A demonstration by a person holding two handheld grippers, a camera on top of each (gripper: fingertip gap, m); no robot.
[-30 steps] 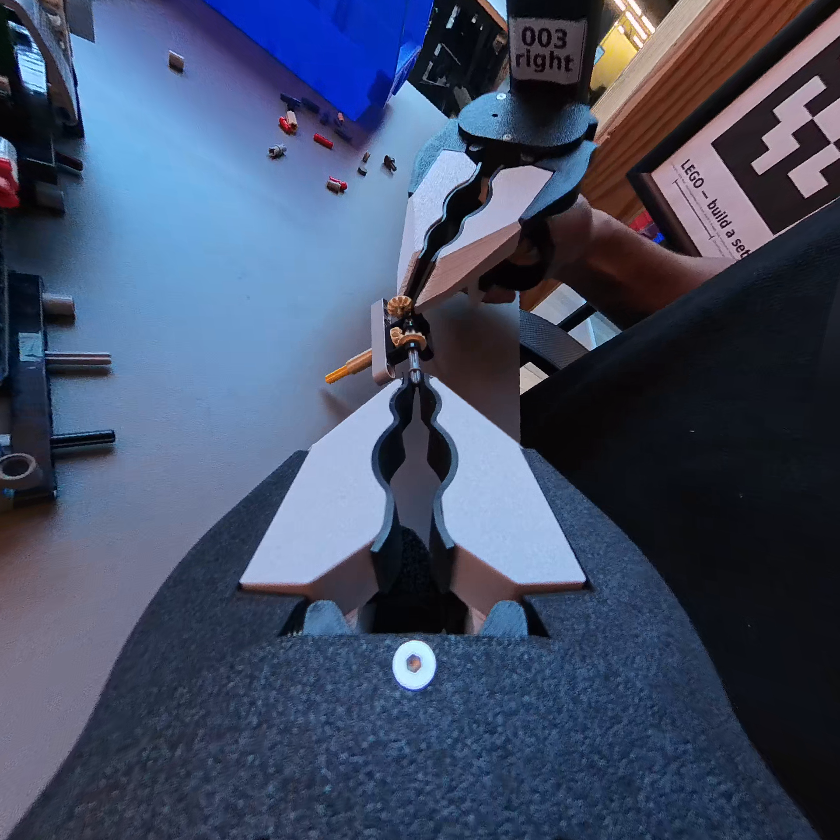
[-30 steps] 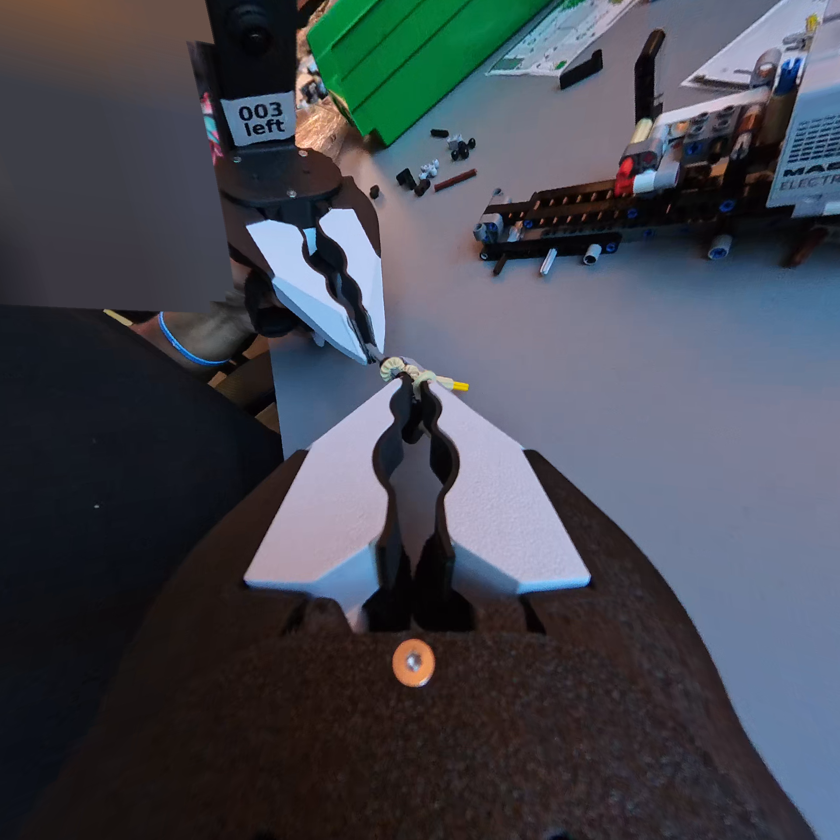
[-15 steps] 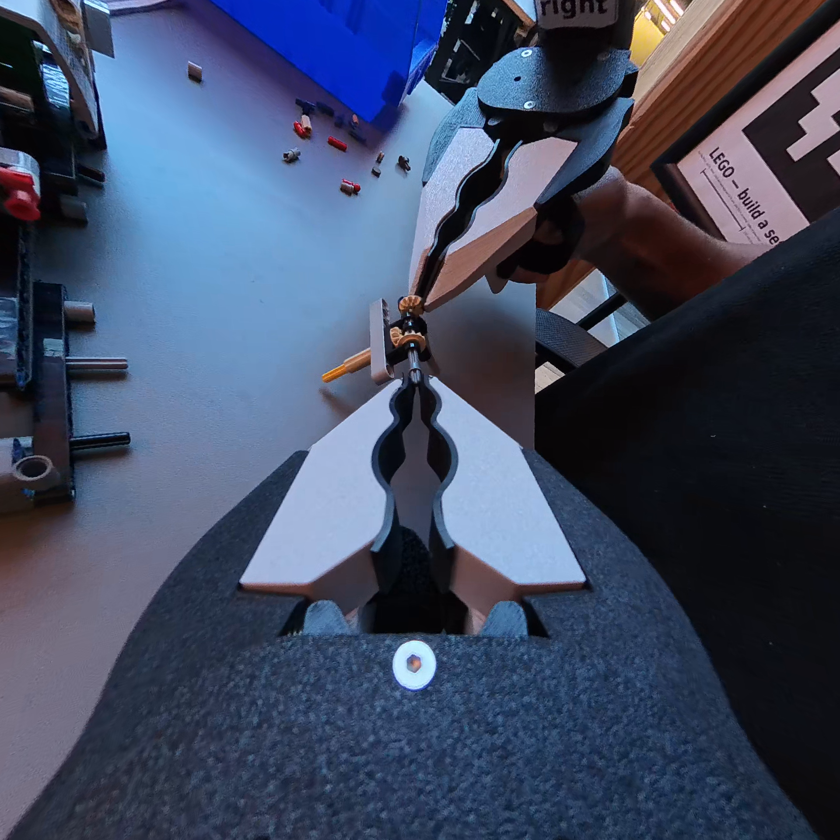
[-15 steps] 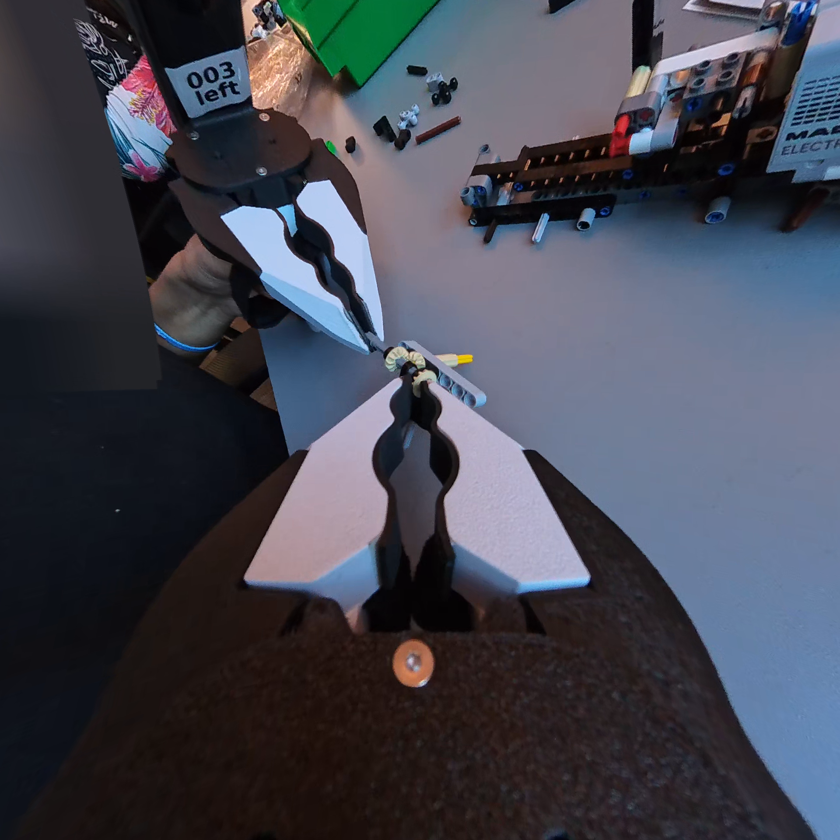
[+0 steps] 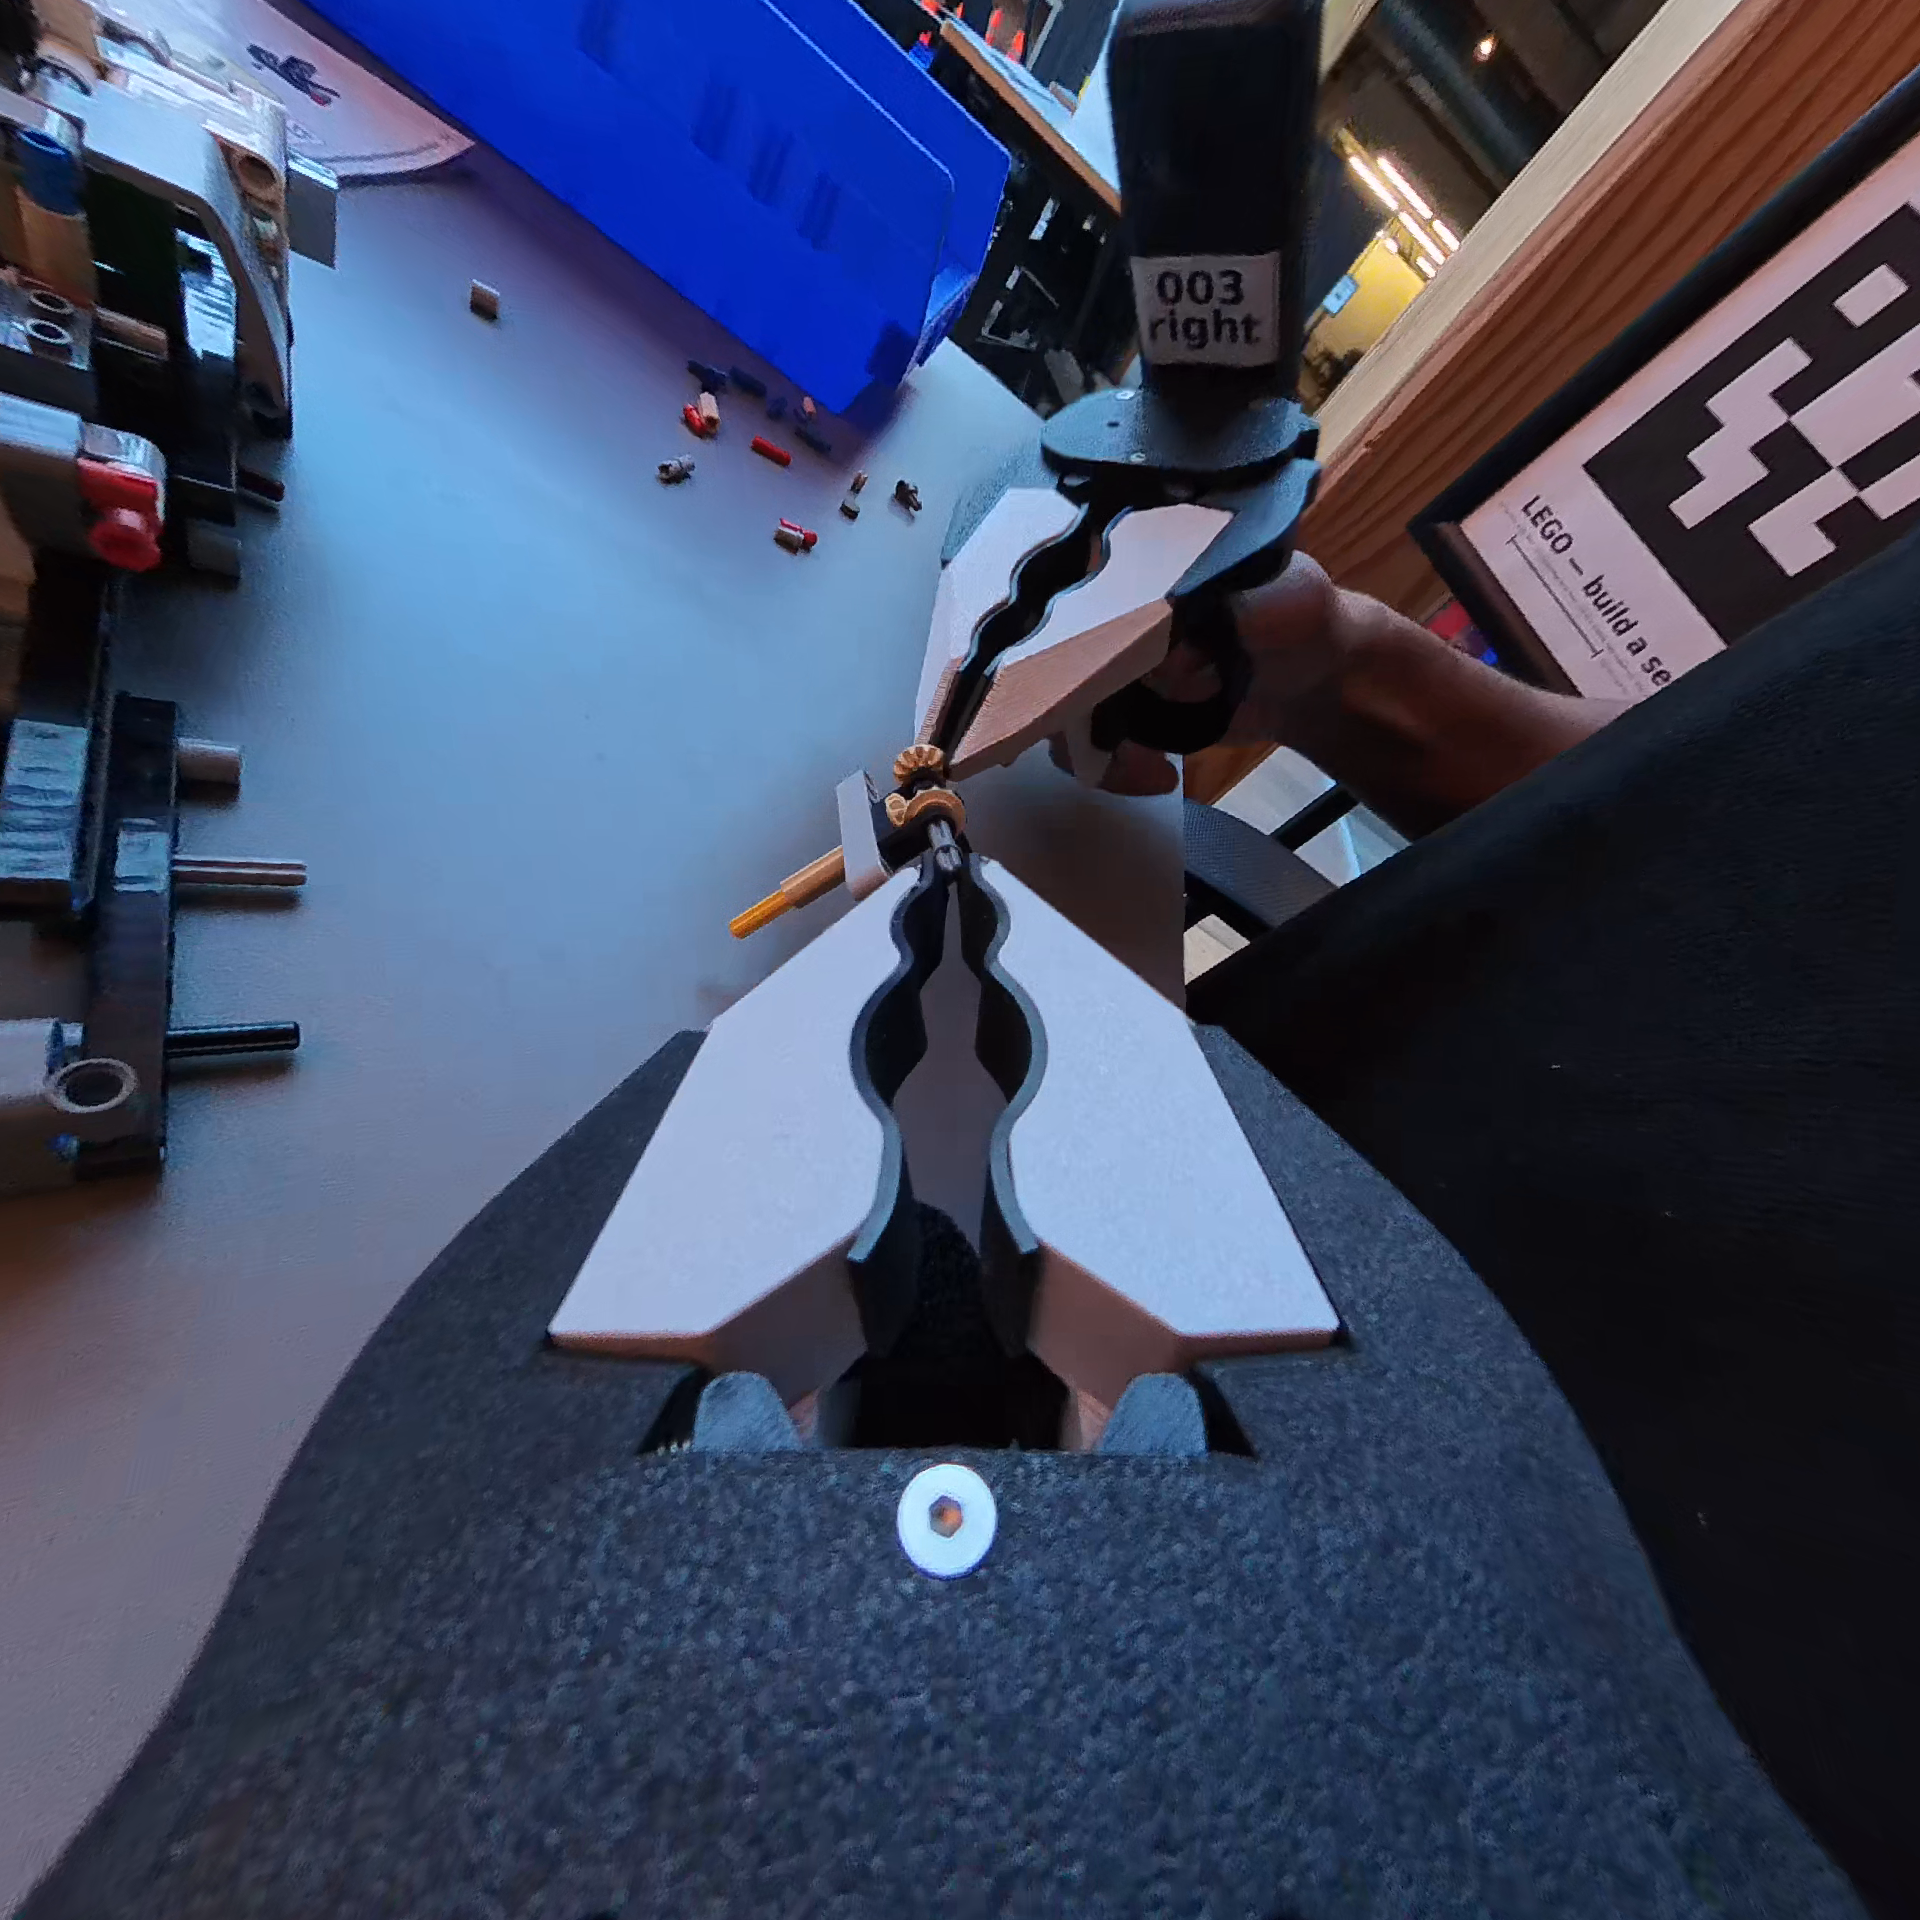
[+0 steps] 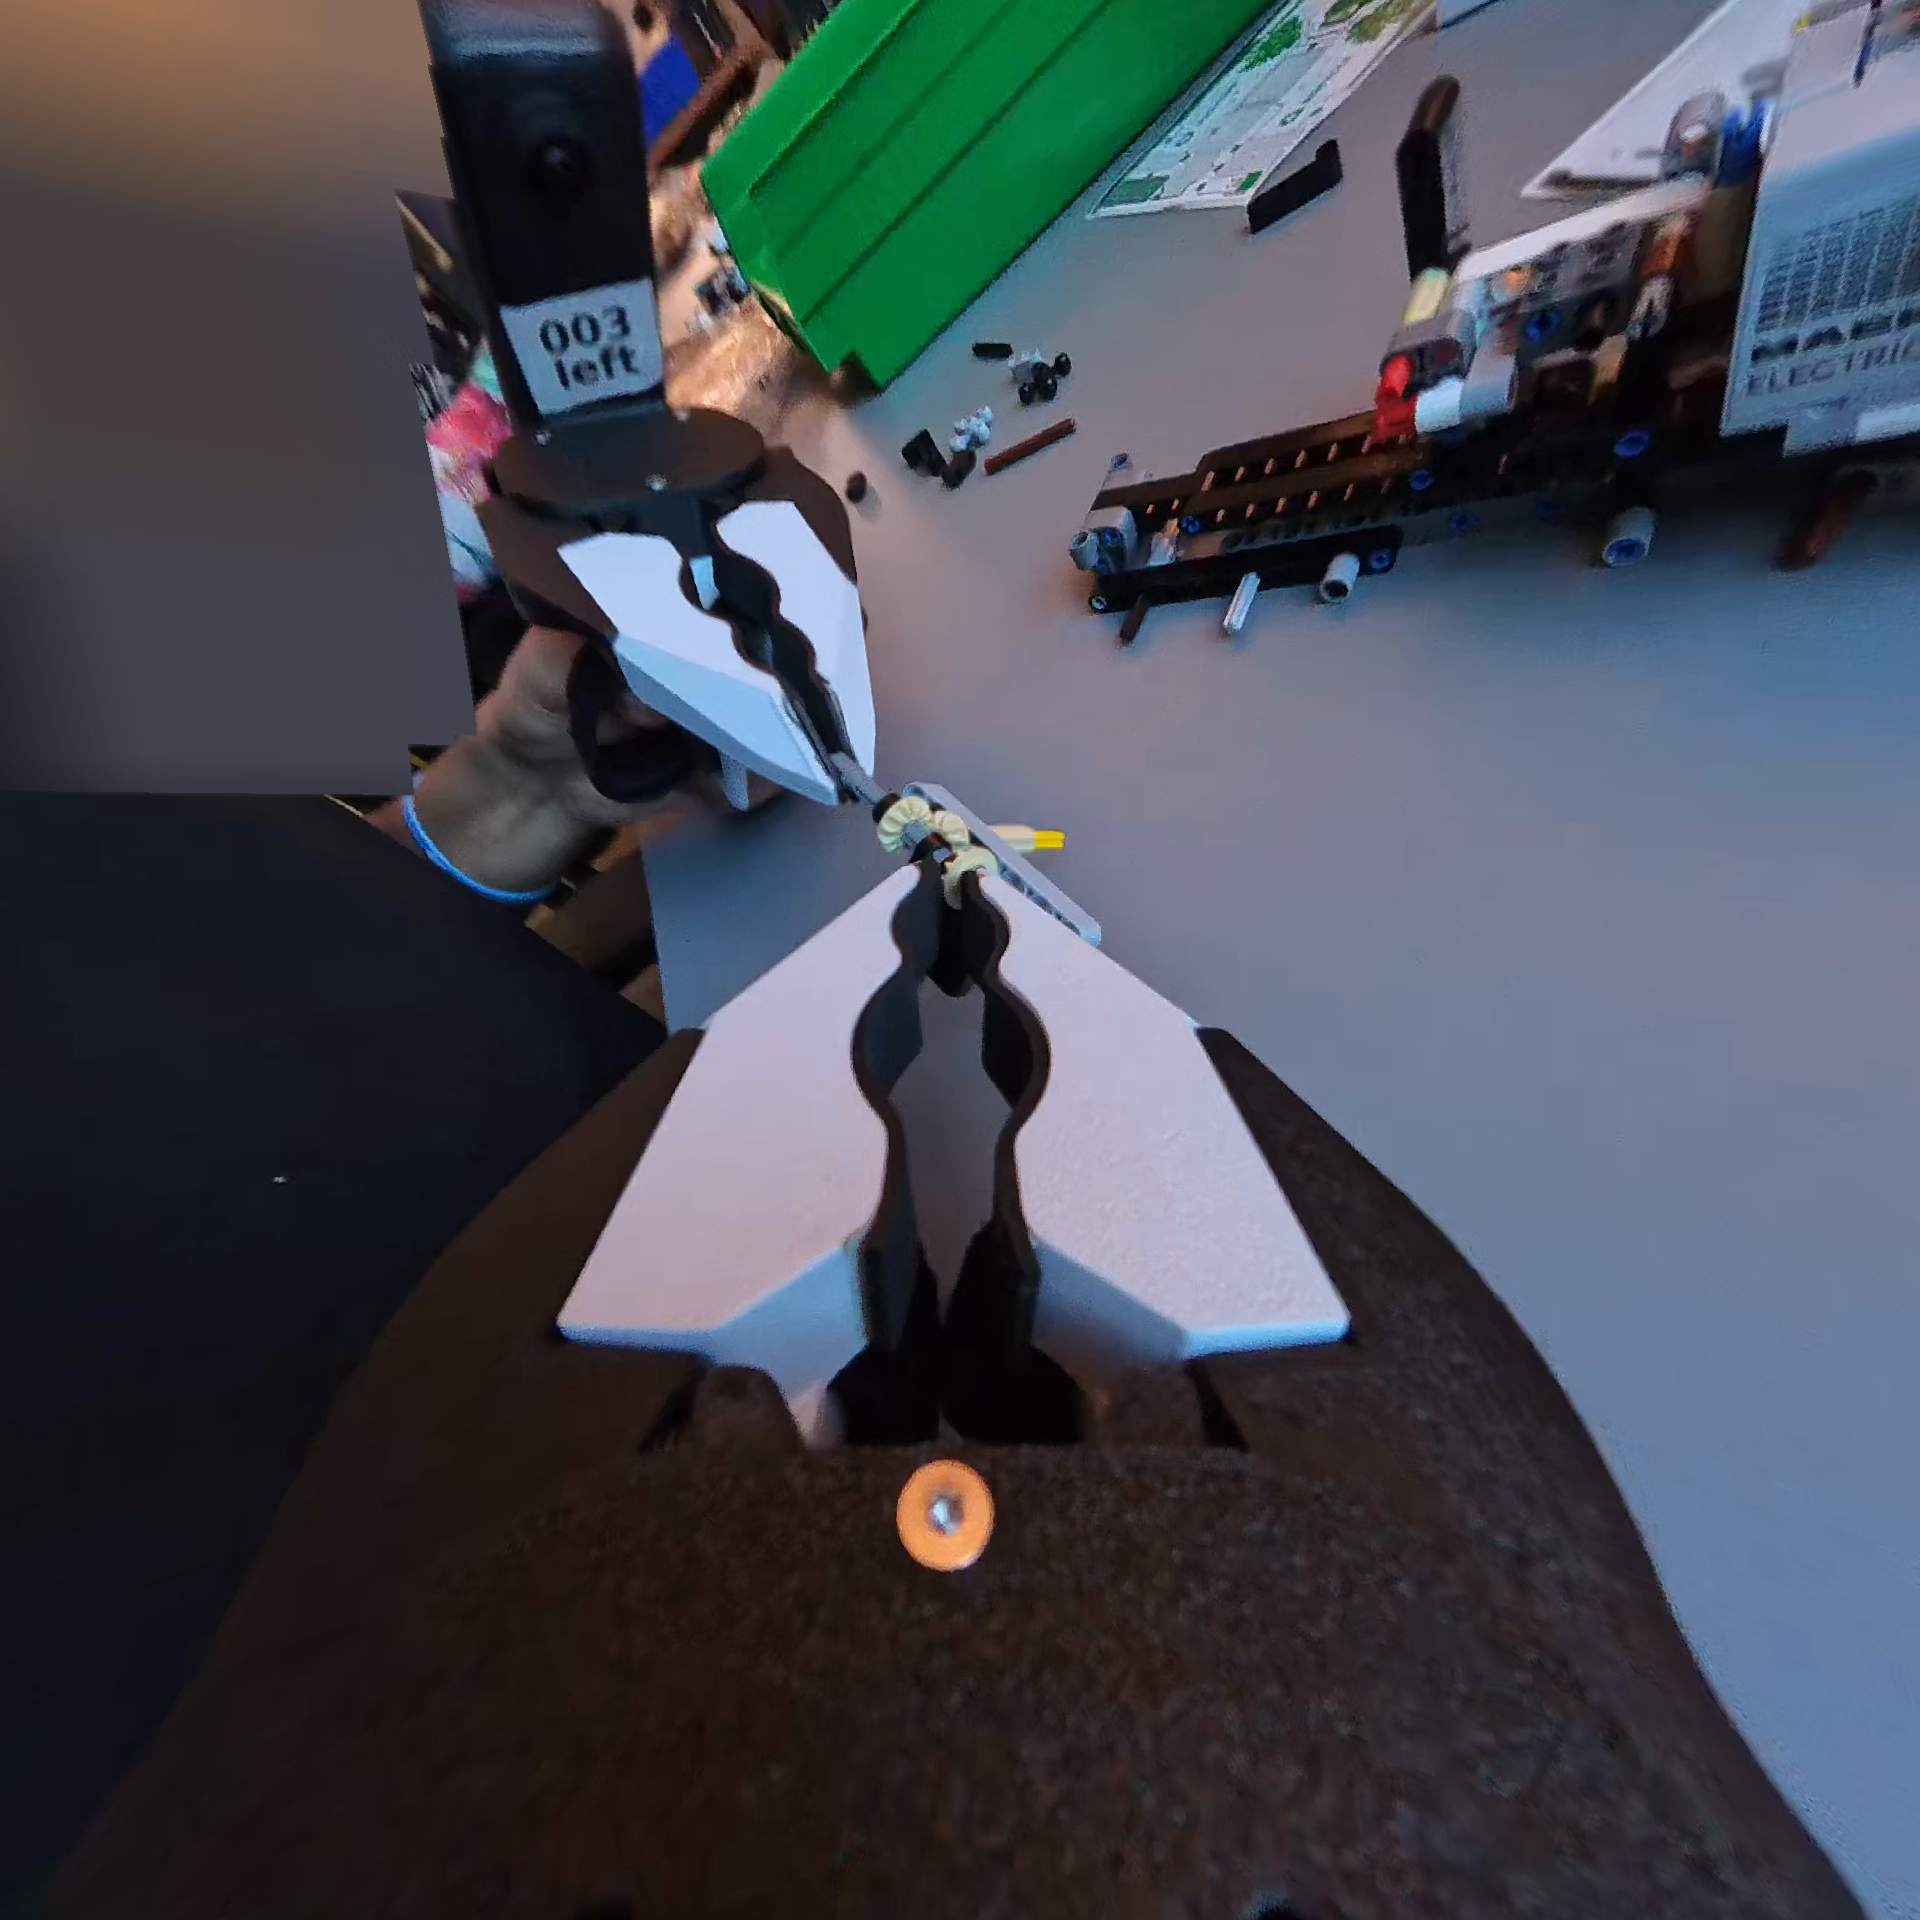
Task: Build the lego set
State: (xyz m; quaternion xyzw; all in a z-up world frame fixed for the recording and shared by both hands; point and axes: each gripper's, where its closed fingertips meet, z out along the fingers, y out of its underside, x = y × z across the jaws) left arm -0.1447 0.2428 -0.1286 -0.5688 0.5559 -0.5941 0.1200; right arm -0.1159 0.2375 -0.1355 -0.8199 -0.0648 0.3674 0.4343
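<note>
A small lego assembly hangs between both grippers above the table's near edge: a grey beam, two tan bevel gears on a dark axle, and a yellow axle sticking out. My left gripper is shut on the dark axle's end. My right gripper comes in from above, shut on the upper tan gear. In the right wrist view my right gripper pinches a tan gear. There my left gripper holds the axle, with the grey beam behind.
A part-built lego model lies at the left, also in the right wrist view. Loose small parts lie by a blue bin. A green bin, an instruction booklet and dark loose parts sit farther back. Left and right tips are no more than a few centimetres apart.
Both grippers kept their hold. The assembly turned, so the grey beam now shows in the right wrist view. The right gripper tilted a little relative to the left one.
</note>
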